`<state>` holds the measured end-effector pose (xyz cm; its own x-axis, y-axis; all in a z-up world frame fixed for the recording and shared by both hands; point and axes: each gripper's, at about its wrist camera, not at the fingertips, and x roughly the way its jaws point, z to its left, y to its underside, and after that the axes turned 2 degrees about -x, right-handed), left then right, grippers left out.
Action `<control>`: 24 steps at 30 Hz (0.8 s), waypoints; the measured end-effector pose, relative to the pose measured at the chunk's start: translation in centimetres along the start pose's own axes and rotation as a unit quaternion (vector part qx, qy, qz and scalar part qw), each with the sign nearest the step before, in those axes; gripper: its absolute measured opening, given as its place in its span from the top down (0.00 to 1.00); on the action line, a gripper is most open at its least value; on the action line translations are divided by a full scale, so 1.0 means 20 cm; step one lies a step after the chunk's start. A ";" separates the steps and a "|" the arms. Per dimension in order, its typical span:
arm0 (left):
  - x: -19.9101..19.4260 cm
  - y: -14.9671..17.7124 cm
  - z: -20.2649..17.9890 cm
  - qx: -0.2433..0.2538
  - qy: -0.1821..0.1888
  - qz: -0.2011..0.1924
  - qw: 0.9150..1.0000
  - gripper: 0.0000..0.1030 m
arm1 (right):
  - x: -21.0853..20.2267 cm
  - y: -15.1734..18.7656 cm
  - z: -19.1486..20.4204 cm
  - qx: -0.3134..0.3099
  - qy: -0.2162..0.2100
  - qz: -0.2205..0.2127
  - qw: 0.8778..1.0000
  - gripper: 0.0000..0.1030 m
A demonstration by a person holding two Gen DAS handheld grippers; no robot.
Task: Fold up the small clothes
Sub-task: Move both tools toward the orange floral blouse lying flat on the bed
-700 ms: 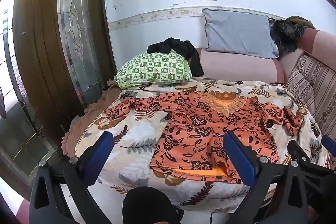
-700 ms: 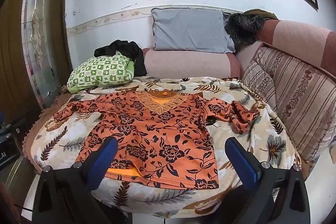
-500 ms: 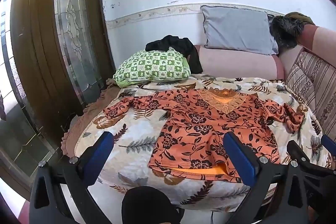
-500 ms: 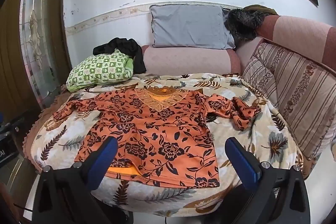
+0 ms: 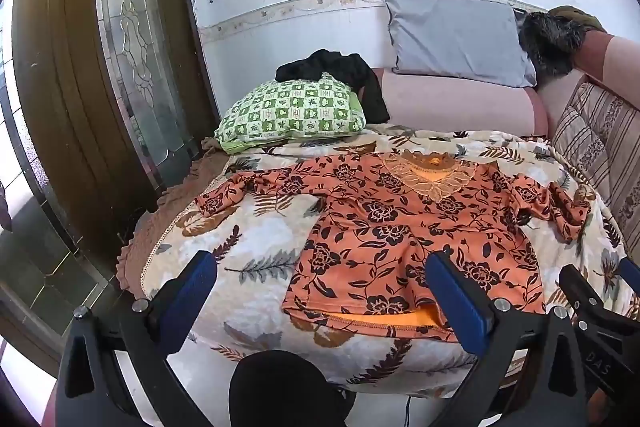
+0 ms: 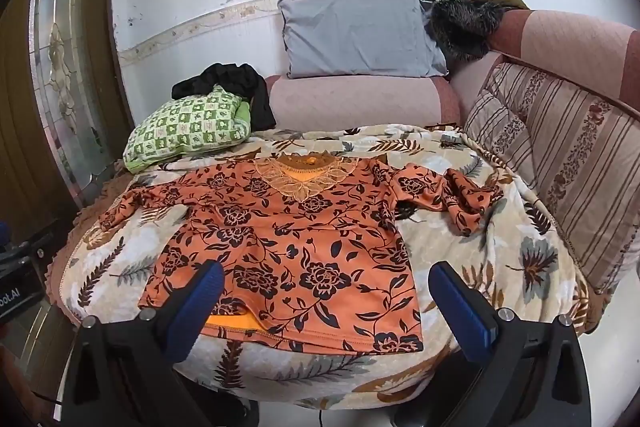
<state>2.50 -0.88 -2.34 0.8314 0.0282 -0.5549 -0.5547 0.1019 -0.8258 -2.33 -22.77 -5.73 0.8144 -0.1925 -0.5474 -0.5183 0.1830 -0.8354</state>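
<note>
One orange black-flowered long-sleeved blouse [image 6: 288,247] lies flat ahead of two tools, left tool [image 5: 320,287] and right tool [image 6: 326,291], both spread wide, empty.

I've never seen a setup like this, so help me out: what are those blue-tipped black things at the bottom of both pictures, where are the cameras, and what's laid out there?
No robot is here. A person holds a two-finger tool in each hand, and a wide-angle camera on each tool looks forward along its fingers. One picture comes from the left gripper, the other from the right gripper; the blue pads are the fingertips. Both grippers are open and hold nothing.

In front of them an orange flowered shirt lies spread flat, front up, on a leaf-patterned blanket. One sleeve is bunched up. Behind it sit a green checked pillow, some black clothing and a grey pillow on a sofa. The job is folding the shirt, and no fold is made yet.
</note>
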 end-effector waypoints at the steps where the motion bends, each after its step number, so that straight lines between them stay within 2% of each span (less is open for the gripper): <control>1: 0.00 0.00 -0.01 0.001 -0.002 0.000 1.000 0.00 | 0.00 0.00 0.00 0.000 0.000 0.001 1.000 0.00; 24: 0.16 -0.03 -0.02 0.002 -0.014 0.011 1.000 0.00 | 0.15 0.00 0.03 -0.004 -0.004 0.025 1.000 0.00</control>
<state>5.40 -1.19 -3.69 0.8192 0.0581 -0.5705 -0.5734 0.1044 -0.8126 0.20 -22.81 -7.42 0.7898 -0.1765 -0.5874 -0.5596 0.1845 -0.8079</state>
